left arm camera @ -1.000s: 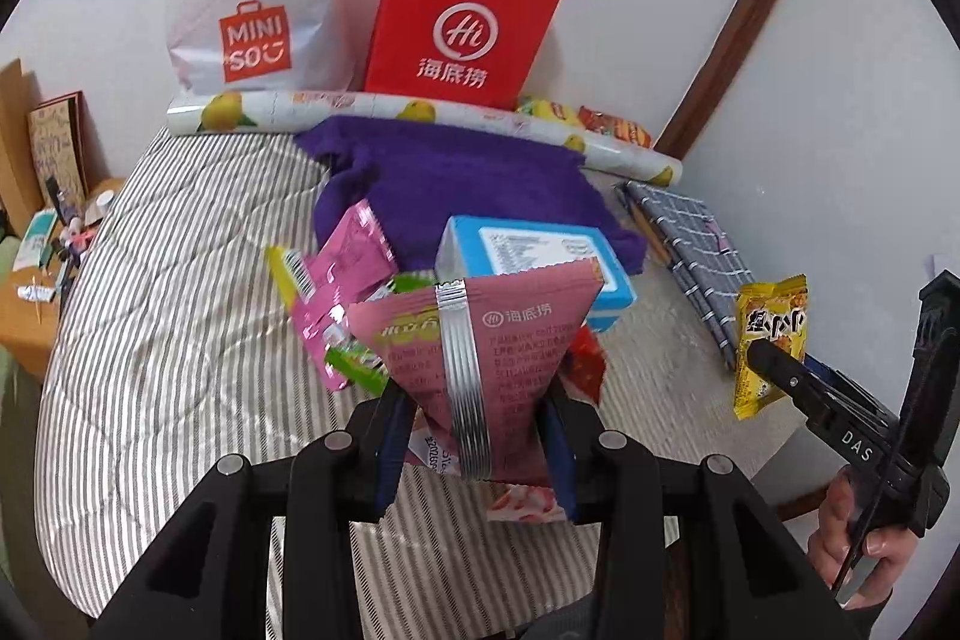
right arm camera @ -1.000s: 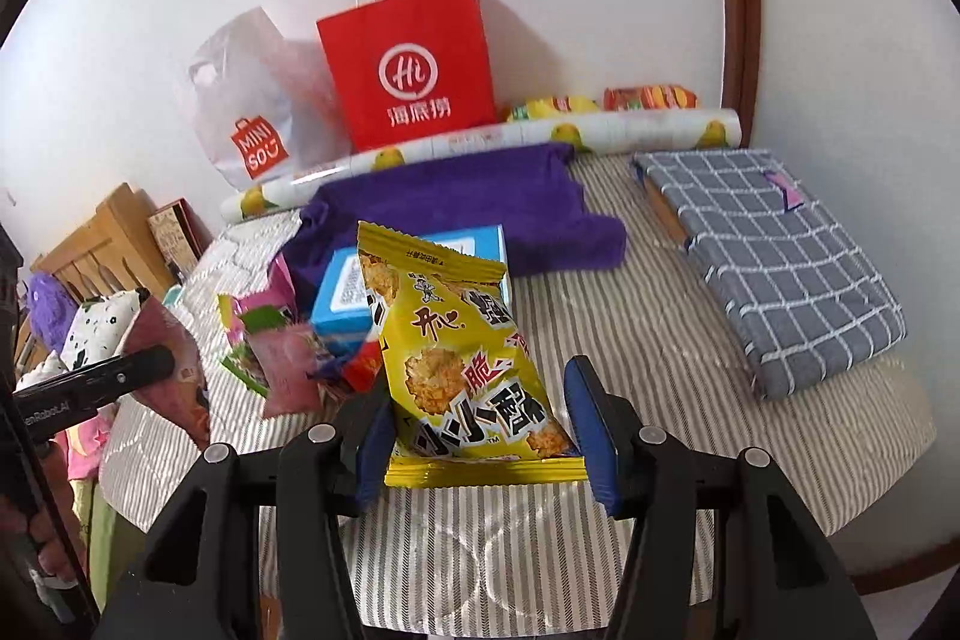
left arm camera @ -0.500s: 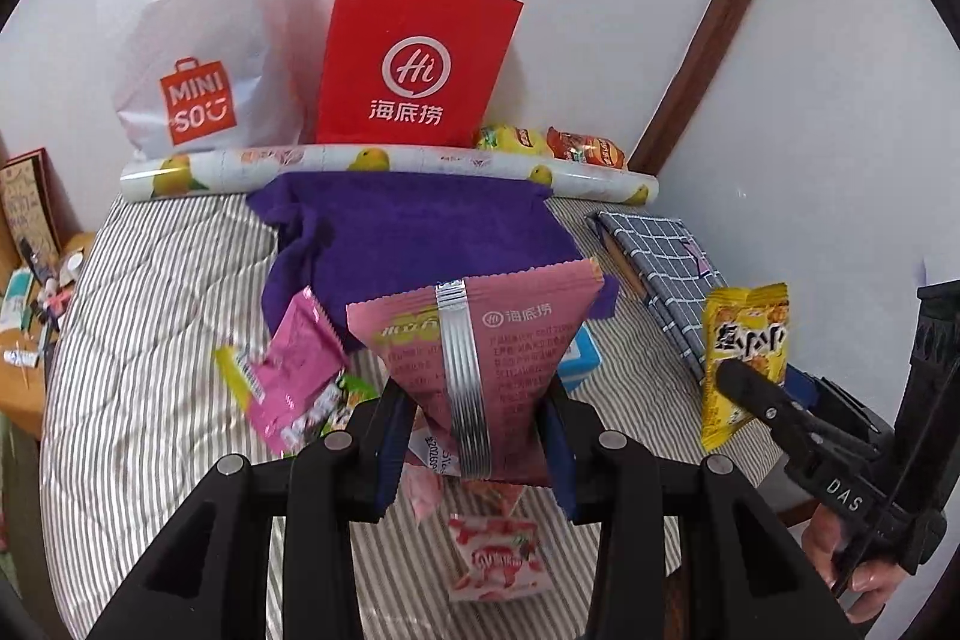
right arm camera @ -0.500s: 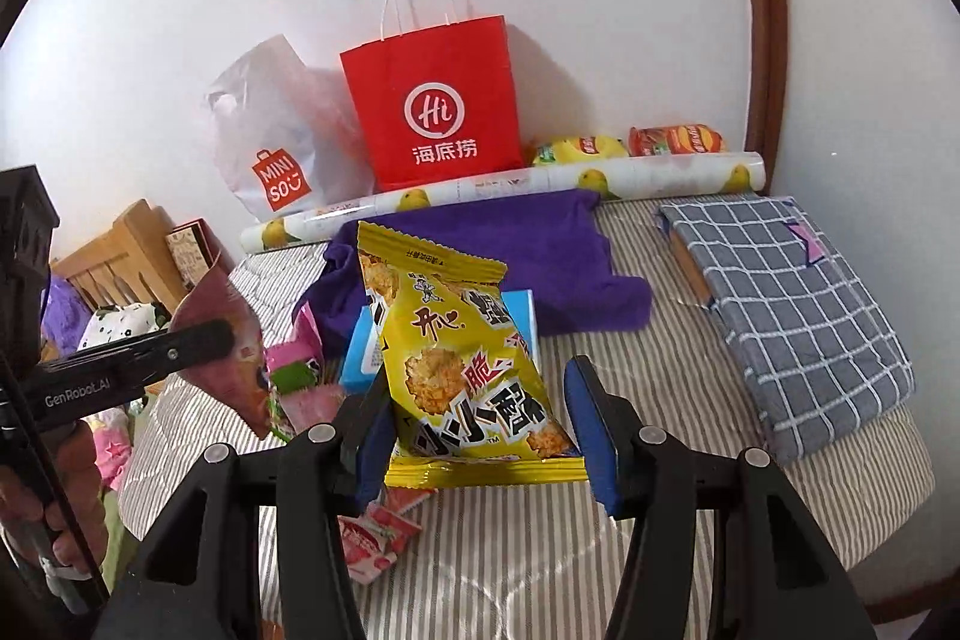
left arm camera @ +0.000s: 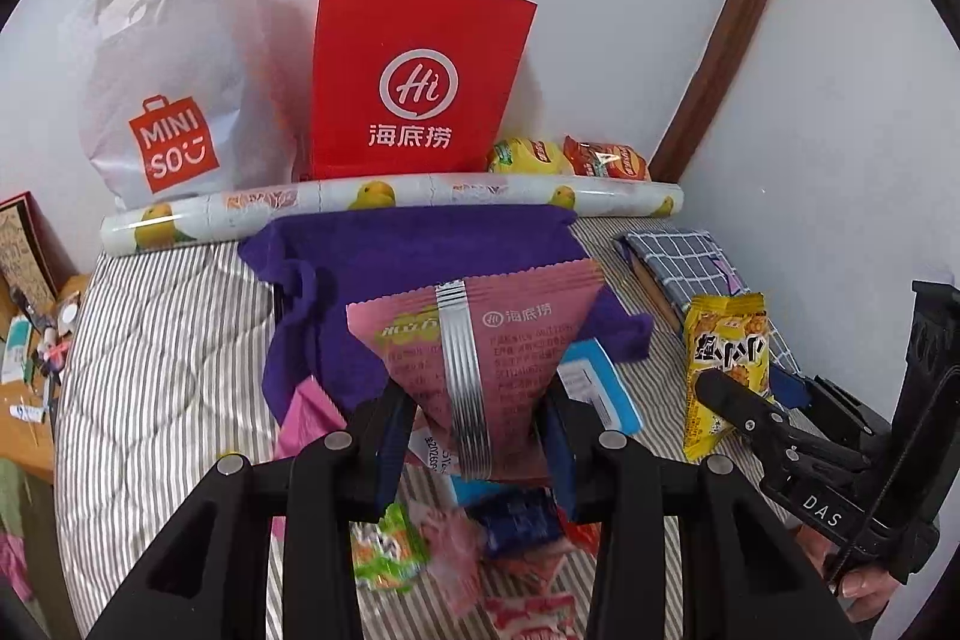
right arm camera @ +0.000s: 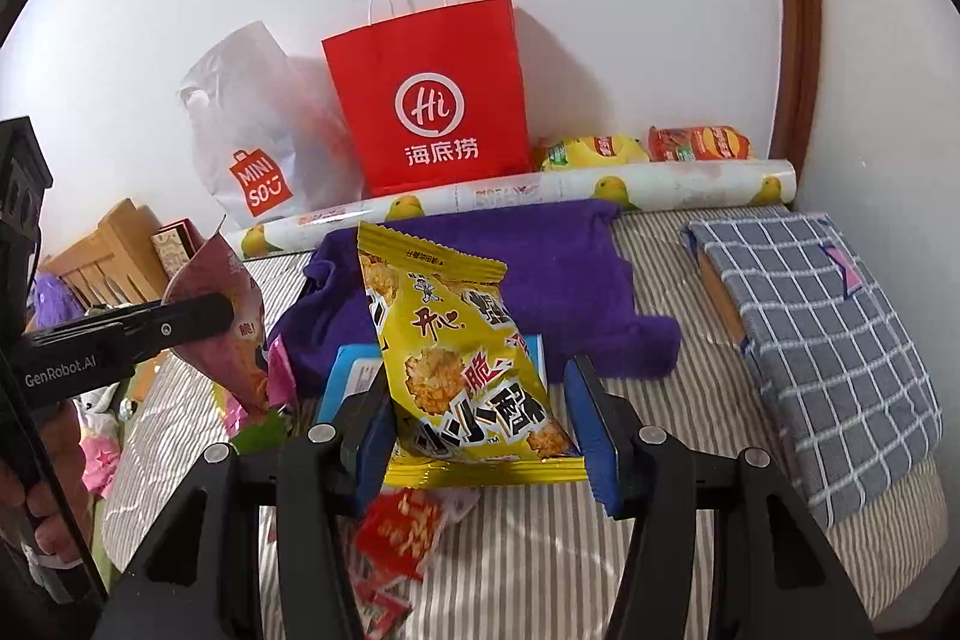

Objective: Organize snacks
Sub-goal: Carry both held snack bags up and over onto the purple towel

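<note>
My left gripper (left arm camera: 477, 415) is shut on a pink snack packet (left arm camera: 480, 340) and holds it above the striped bed (left arm camera: 162, 340). My right gripper (right arm camera: 480, 418) is shut on a yellow snack packet (right arm camera: 462, 358), also held in the air; it also shows in the left wrist view (left arm camera: 723, 358). A red paper bag (left arm camera: 414, 82) and a white Miniso plastic bag (left arm camera: 174, 88) stand at the wall. Loose snacks (left arm camera: 456, 532) and a blue box (left arm camera: 594, 388) lie under the grippers. Loose red snacks (right arm camera: 396, 526) also show in the right wrist view.
A purple cloth (left arm camera: 420, 256) lies mid-bed. A printed roll (left arm camera: 390, 202) lies along the wall with two chip bags (left arm camera: 570, 157) behind it. A checked grey cloth (right arm camera: 822, 316) lies at the right. Wooden furniture (right arm camera: 102, 250) stands left of the bed.
Both grippers have moved forward and up toward the bags at the wall, each still holding its packet. The loose snacks now sit lower in both views.
</note>
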Available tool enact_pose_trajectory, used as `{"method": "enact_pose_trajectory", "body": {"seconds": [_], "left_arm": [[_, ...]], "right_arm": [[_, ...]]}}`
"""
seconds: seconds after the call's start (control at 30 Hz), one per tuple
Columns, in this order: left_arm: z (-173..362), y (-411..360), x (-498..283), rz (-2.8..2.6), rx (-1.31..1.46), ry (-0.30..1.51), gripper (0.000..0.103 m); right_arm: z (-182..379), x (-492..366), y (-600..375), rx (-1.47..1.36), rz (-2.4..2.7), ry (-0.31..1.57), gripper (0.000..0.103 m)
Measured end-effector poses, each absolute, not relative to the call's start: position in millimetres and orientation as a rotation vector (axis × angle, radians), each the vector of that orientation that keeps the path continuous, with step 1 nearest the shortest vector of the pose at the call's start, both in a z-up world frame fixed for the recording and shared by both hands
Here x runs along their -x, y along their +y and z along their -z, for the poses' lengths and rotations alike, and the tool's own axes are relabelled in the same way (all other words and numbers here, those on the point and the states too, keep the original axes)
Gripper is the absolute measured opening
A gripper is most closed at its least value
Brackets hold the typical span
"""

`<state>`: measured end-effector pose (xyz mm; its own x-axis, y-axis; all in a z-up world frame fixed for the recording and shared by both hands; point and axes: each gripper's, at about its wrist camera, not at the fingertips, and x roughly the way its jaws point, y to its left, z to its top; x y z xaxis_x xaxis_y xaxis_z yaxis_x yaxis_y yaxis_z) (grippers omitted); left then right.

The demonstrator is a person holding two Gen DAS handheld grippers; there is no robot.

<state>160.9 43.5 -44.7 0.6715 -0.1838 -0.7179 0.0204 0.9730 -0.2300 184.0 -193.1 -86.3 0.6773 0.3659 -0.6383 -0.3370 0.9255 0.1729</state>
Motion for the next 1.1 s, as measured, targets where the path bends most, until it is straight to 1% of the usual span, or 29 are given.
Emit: {"method": "enact_pose_trajectory", "body": {"seconds": [0.33, 0.63, 0.87, 1.1], "left_arm": [[38.7, 51.0, -213.3, 0.107, 0.183, 0.831, 0.037], [35.7, 71.4, -264.3, 0.068, 0.190, 0.824, 0.037], [54.6, 86.9, -301.6, 0.046, 0.198, 0.857, 0.037], [84.7, 103.0, -327.1, 0.034, 0.221, 0.896, 0.037]], "right_arm": [[81.8, -246.5, -173.9, -0.013, -0.417, 0.712, 0.053], [75.2, -313.6, -164.5, -0.047, -0.424, 0.697, 0.053], [95.1, -350.7, -151.7, -0.024, -0.424, 0.722, 0.053], [114.7, -392.4, -147.0, -0.033, -0.421, 0.767, 0.053]]}}
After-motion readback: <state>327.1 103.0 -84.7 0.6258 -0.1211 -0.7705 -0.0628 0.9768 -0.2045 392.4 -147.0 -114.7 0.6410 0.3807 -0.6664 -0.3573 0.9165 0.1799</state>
